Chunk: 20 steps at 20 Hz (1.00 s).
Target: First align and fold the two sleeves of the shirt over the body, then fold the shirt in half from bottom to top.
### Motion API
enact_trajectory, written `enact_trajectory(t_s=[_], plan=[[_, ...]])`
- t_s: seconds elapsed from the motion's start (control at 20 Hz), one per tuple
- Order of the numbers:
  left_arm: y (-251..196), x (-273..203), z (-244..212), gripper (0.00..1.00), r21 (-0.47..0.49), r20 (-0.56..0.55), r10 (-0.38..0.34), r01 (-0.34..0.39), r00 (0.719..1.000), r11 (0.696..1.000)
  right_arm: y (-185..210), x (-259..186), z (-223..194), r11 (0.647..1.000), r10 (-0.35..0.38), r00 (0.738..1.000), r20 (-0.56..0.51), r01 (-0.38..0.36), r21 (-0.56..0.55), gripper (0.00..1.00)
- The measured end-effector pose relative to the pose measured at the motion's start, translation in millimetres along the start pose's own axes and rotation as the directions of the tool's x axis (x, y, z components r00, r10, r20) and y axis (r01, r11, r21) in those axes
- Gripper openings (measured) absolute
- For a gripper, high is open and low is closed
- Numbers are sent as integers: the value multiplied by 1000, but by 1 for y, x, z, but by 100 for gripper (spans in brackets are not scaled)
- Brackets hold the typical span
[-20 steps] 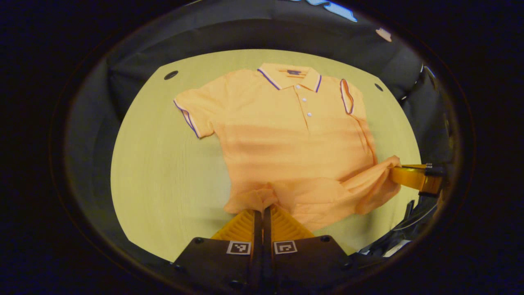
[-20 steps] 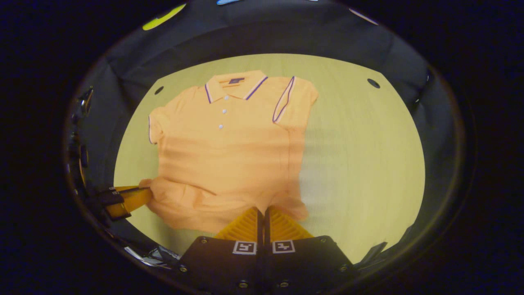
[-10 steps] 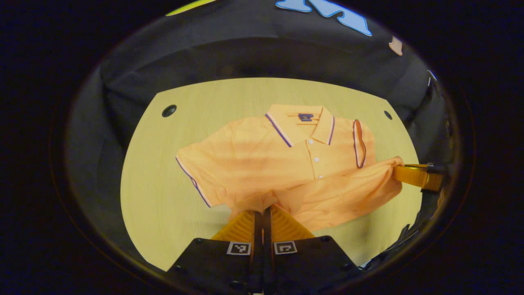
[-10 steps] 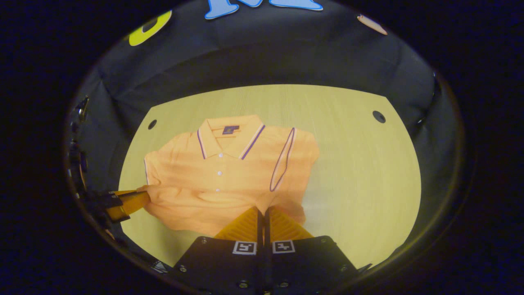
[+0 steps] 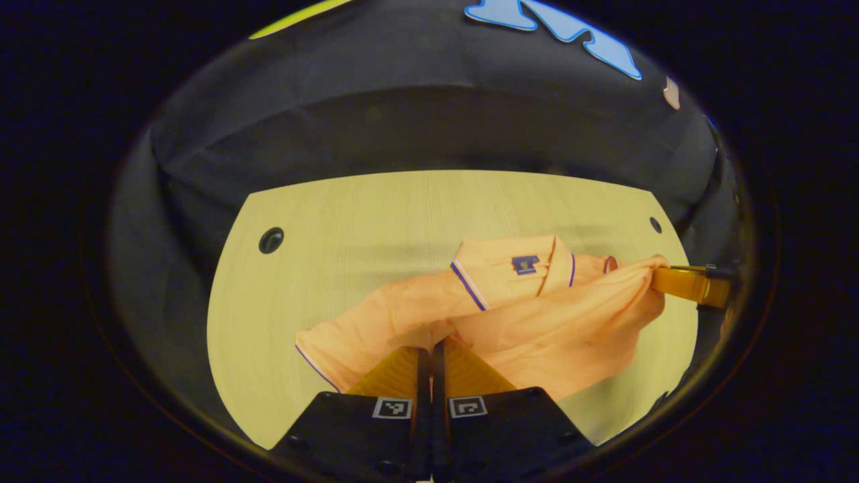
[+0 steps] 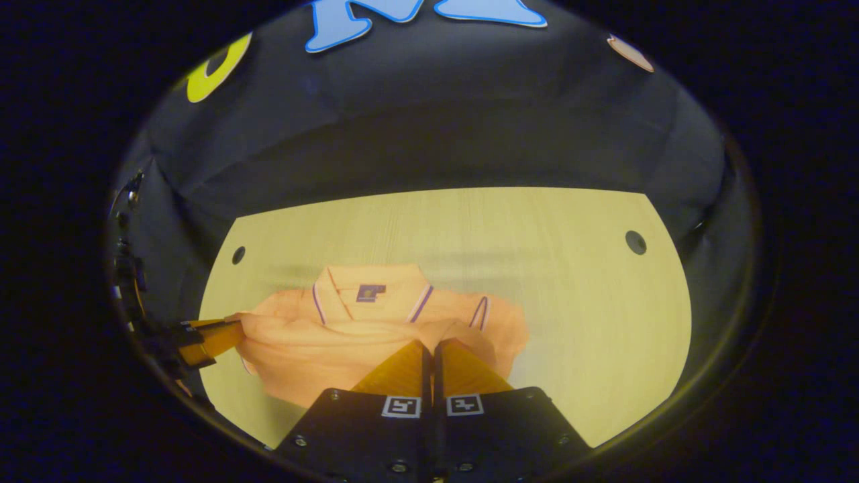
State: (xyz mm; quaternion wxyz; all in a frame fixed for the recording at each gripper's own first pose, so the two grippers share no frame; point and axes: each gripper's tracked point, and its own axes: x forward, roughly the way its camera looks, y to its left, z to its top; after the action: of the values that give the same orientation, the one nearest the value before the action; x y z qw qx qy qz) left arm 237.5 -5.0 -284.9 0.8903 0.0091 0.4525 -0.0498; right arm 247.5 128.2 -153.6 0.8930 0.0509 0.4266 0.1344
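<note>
Inspection, both gripper views.

Shirt point(image 5: 537, 322): orange polo w/ dark-trimmed collar point(image 5: 513, 268), lying on the pale wood table point(image 5: 376, 221), toward the near half. Bottom part is lifted and carried up over the body; hem edge sits just short of the collar. Fabric sags between my two grips. In the left gripper view one sleeve point(image 5: 342, 345) w/ dark trim lies out flat to the left on the table, not folded in. In the right gripper view the other sleeve's trim loop point(image 6: 480, 312) shows on top of the body, near the collar.

My left gripper point(image 5: 431, 347): fingers pressed together, a bunch of hem cloth pinched between them at the tips. It also shows at far left of the right gripper view point(image 6: 215, 333), cloth drawn taut to its tip.

My right gripper point(image 6: 429, 345): fingers together, hem fold clamped at the tips. Seen also at far right of the left gripper view point(image 5: 684, 285), w/ the shirt's corner gathered onto it, held above the table.

Table: two dark round holes near the far corners point(image 6: 635, 242), point(image 5: 271, 239). Booth wall behind, black cloth.
</note>
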Motion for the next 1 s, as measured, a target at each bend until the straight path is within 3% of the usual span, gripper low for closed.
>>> enact_trajectory(t_s=[0.45,0.7,1.0], plan=[[-5,74,47,6,73,63,30,-35,998,997,-21,66,31,998,-34,999,16,33,46,0],[-1,115,37,7,64,38,30,-32,999,997,-29,98,22,998,-39,999,-11,40,40,0],[-5,127,35,6,48,51,29,-31,998,998,-33,119,11,999,-26,999,-42,27,41,0]])
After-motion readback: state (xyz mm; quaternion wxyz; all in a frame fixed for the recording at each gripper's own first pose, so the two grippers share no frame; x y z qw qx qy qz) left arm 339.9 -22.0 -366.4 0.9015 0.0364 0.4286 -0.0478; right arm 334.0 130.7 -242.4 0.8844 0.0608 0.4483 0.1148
